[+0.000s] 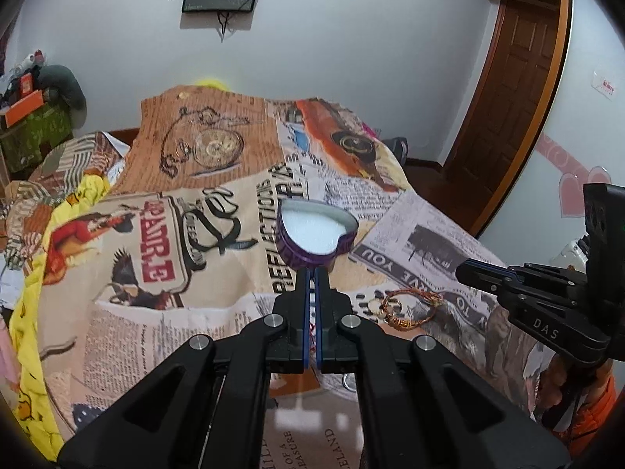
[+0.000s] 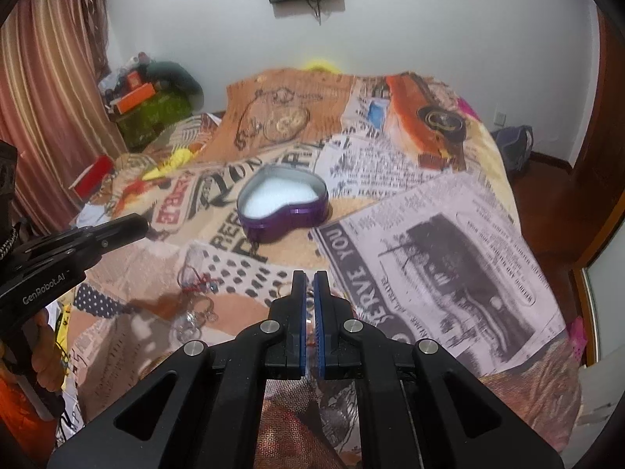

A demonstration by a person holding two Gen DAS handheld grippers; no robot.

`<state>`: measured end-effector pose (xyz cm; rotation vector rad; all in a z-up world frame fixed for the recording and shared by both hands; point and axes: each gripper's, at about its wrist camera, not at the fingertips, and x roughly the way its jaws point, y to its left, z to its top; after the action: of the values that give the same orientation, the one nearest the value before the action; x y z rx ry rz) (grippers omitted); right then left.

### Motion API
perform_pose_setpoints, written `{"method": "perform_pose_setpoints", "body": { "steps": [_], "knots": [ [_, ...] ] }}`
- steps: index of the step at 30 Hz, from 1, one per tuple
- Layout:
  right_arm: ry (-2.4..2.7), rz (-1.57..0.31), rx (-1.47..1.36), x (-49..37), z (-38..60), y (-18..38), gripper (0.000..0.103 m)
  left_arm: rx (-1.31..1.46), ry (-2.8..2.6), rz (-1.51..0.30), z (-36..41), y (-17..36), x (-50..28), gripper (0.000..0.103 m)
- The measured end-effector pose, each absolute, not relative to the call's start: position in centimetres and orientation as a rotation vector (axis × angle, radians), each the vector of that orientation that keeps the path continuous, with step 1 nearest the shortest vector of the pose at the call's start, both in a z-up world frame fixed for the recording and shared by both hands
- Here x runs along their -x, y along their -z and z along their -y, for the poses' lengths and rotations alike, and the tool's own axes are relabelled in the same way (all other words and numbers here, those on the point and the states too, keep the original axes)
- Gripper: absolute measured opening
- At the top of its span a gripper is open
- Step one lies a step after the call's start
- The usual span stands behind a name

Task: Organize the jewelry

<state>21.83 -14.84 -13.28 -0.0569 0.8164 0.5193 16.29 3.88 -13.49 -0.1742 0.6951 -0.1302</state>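
Bedspread (image 2: 449, 234) lies flat around the open purple heart-shaped tin (image 2: 283, 205), with room toward its 3 o'clock edge. Left claw (image 1: 312, 273) and right claw (image 2: 309, 275) both sit nearly together, empty; the copper wire bracelet (image 1: 410, 308) rests at the tin's 5 o'clock.

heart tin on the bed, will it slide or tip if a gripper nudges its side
The purple heart-shaped tin sits low and wide, so it probably won't tip. It looks light, with only a white pad inside, and would likely slide or turn on the printed bedspread. The soft bedding could let it rock slightly.
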Motion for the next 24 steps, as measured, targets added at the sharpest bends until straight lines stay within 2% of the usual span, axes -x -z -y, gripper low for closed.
{"method": "perform_pose_setpoints", "body": {
  "steps": [8,10,12,14,16,18,19,24],
  "knots": [
    [-0.49,-0.807,0.046,-22.1,15.5,13.1,0.004,0.177,0.095,-0.676,-4.8,12.9,-15.7,0.001],
    [-0.47,-0.835,0.048,-22.5,15.8,13.8,0.008,0.19,0.102,-0.697,-5.2,13.3,-15.9,0.001],
    [-0.465,-0.87,0.047,-22.9,16.1,14.5,0.022,0.18,0.079,-0.724,-5.3,14.1,-16.1,0.001],
    [-0.457,-0.888,0.047,-23.1,16.4,15.1,0.05,0.176,0.069,-0.752,-5.4,14.8,-16.3,0.003],
    [-0.448,-0.877,0.047,-23.1,16.7,15.4,0.052,0.192,0.074,-0.798,-5.7,15.9,-16.7,0.008],
    [-0.445,-0.883,0.066,-23.4,16.6,15.8,0.052,0.216,0.075,-0.83,-6.0,16.8,-17.0,0.023],
    [-0.442,-0.887,0.075,-23.6,16.4,16.1,0.052,0.229,0.074,-0.839,-6.2,17.2,-17.1,0.026],
    [-0.441,-0.911,0.127,-24.9,15.9,17.8,0.052,0.244,0.075,-0.871,-6.4,18.5,-17.2,0.028]
  ]
}}
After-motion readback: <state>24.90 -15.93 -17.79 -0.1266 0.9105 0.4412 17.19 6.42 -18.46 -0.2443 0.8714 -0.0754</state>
